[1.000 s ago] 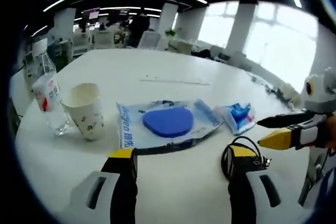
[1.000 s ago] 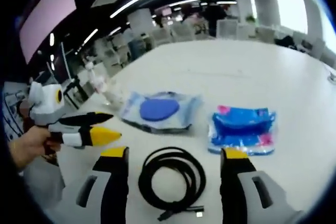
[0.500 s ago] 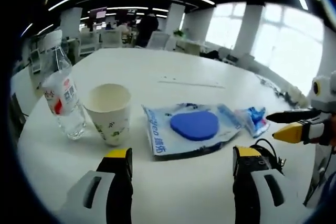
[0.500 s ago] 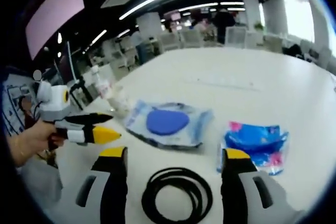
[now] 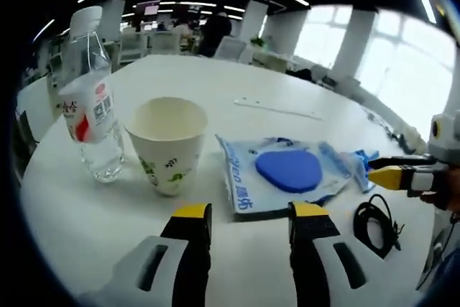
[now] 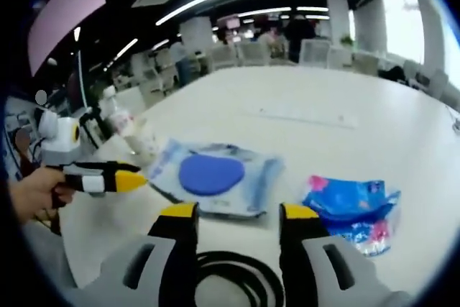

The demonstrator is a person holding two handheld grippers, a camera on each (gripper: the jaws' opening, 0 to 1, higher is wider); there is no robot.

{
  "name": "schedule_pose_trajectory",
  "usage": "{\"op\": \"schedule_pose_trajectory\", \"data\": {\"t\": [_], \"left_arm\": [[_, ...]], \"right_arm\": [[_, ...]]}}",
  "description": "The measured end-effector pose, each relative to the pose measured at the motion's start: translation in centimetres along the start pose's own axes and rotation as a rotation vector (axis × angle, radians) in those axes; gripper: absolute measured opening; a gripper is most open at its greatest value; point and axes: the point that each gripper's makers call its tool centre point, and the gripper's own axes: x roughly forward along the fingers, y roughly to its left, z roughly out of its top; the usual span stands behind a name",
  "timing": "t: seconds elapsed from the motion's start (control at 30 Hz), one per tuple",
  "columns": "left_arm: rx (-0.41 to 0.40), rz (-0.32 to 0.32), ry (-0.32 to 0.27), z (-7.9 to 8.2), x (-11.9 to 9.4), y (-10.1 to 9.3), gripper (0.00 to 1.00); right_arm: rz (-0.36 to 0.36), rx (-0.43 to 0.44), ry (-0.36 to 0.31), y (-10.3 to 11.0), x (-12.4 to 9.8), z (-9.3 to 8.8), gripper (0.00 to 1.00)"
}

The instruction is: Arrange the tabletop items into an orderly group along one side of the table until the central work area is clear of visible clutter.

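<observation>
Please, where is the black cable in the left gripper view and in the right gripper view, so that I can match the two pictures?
Left gripper view: the cable lies at lower right, on the table beyond the right jaw.
Right gripper view: the cable lies at bottom centre, between the jaws.
Shared landmark: the pouch with the blue disc.
</observation>
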Motion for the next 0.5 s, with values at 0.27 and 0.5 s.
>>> {"op": "schedule_pose_trajectory", "data": {"t": [0.27, 0.5], "left_arm": [[-0.042, 0.034, -0.019, 0.2, 0.6, 1.1, 0.23], [-0.070, 0.081, -0.020, 0.1, 1.0, 2.1, 0.03]], "right_arm": [[-0.062, 0.020, 0.030, -1.1, 1.8, -0.7, 0.26], [-0.109, 0.089, 0.074, -1.9, 2.3, -1.9, 0.15]]}}
